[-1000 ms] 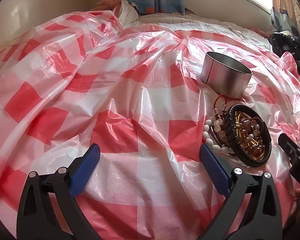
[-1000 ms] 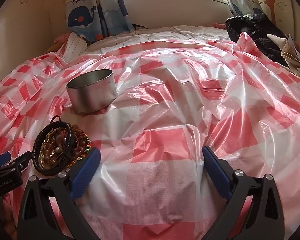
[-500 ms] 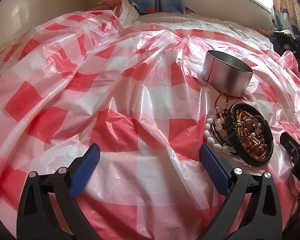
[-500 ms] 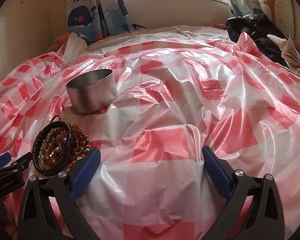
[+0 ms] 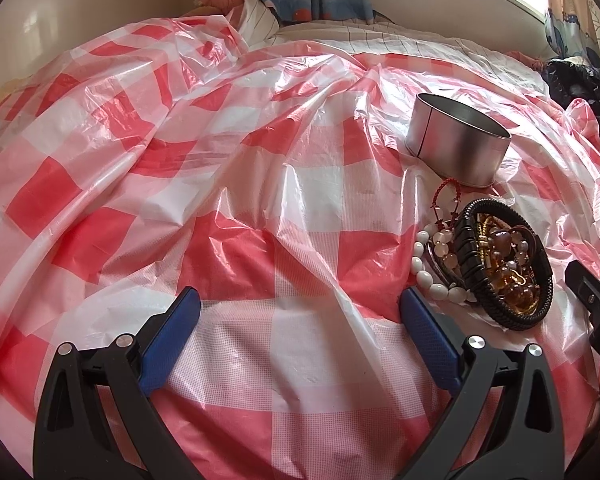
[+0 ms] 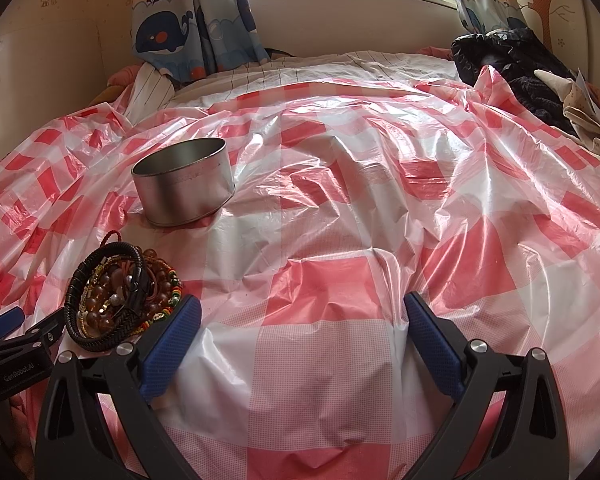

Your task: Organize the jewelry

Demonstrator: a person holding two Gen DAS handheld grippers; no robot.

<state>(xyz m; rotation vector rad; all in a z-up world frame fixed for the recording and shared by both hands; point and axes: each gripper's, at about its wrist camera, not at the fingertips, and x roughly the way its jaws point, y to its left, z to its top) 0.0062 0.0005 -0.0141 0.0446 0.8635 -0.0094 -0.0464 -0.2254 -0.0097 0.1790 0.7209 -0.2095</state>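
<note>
Two grippers are in your hands, and both stand wide apart with nothing between the blue pads. Your left gripper [image 5: 300,308] hovers low over the red and white checked plastic sheet [image 5: 228,184], and its right finger [image 5: 428,340] is just beside the pile of bracelets [image 5: 488,264], not touching it as far as you can see. Your right gripper [image 6: 302,316] is also low over the sheet, and its left finger [image 6: 172,340] sits close to the same pile from the other side.

The pile lies on the sheet between your two tools. In it you can see a black braided band [image 5: 540,280], a string of white beads [image 5: 428,280], amber and brown beads, and a thin red cord [image 5: 440,196] that reaches toward the round metal tin [image 5: 456,148]. The tin stands upright and open just behind the pile; from the right wrist view its inside looks bare, but the bottom is not fully visible. Dark clothes [image 6: 512,60] lie at the far right edge of the bed, well apart from the jewelry, and a whale curtain [image 6: 192,24] hangs at the window.
</note>
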